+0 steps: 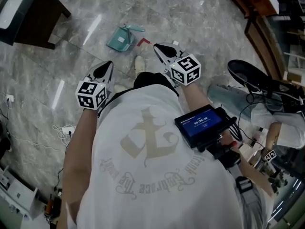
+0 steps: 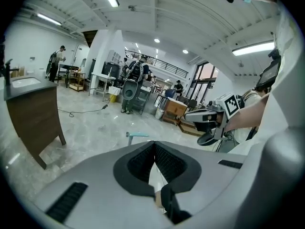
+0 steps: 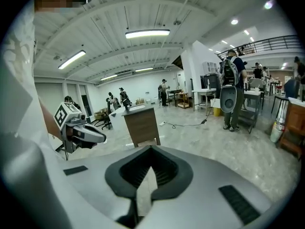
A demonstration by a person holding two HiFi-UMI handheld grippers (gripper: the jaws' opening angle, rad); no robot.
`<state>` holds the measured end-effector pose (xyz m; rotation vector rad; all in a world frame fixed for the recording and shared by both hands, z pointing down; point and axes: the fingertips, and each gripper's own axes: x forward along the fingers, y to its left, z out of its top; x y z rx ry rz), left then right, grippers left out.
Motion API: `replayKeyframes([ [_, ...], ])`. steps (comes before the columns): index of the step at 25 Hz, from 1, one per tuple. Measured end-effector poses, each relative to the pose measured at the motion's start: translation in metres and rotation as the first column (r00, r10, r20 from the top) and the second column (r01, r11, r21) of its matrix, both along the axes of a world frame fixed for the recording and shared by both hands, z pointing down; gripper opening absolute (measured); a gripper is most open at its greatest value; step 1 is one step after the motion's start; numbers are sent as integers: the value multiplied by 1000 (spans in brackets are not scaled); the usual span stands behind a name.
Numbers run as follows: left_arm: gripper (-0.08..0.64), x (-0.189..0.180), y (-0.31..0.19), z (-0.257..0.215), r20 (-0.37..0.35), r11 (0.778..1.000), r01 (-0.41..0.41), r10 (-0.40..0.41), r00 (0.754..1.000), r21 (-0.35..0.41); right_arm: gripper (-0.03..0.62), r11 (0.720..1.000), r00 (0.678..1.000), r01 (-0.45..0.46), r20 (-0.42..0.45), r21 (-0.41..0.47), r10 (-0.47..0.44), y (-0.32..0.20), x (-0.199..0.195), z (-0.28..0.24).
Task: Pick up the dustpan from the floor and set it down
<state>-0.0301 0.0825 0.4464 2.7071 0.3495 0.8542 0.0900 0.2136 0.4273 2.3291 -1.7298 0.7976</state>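
Floor (image 1: 200, 27): grey glossy tiles like marble, with streaks of reflected light.
Cabinet (image 1: 35, 15): dark wood, standing on the floor at the far left; a white basin is set in its top.
Cables (image 1: 66, 130): white, in a loose heap on the floor at the left side.
Red piece (image 1: 143, 42): small and angled, lying on the floor.
Chair (image 1: 250, 75): black, at the right side of the floor.
Screen (image 1: 202, 123): dark frame, blue display, in front of the white shirt.
Wooden furniture (image 1: 255, 1): brown, at the far right.
People (image 2: 136, 75): several stand far back in the hall.
Ceiling lights (image 3: 147, 33): long tubes, lit.
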Motion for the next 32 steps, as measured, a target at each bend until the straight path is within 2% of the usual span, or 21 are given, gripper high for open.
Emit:
replayKeyframes([
  [5,12,11,2,4,6,1000,8,-8,1000,10,16,1000,1000,-11,2,-7,11,5,18,12],
  [12,12,23,7,9,13,999,42,-42,999,17,17,999,999,44,-6,-24,-45,-1,34,19],
  [16,12,66,14,13,40,998,57,-58,998,14,17,996,996,79,37,-43,-78,-1,79,31],
  [22,12,114,14,22,77,993,113,-114,990,16,18,983,982,171,88,-64,-165,-14,126,51],
  [26,12,130,16,21,86,987,159,-160,983,19,18,962,962,261,107,-78,-252,-27,133,58],
  [29,12,149,3,32,123,973,229,-228,966,11,18,930,929,355,148,-92,-340,-53,151,76],
  [32,12,153,-15,41,154,957,290,-287,945,5,19,896,894,432,180,-100,-411,-86,156,90],
])
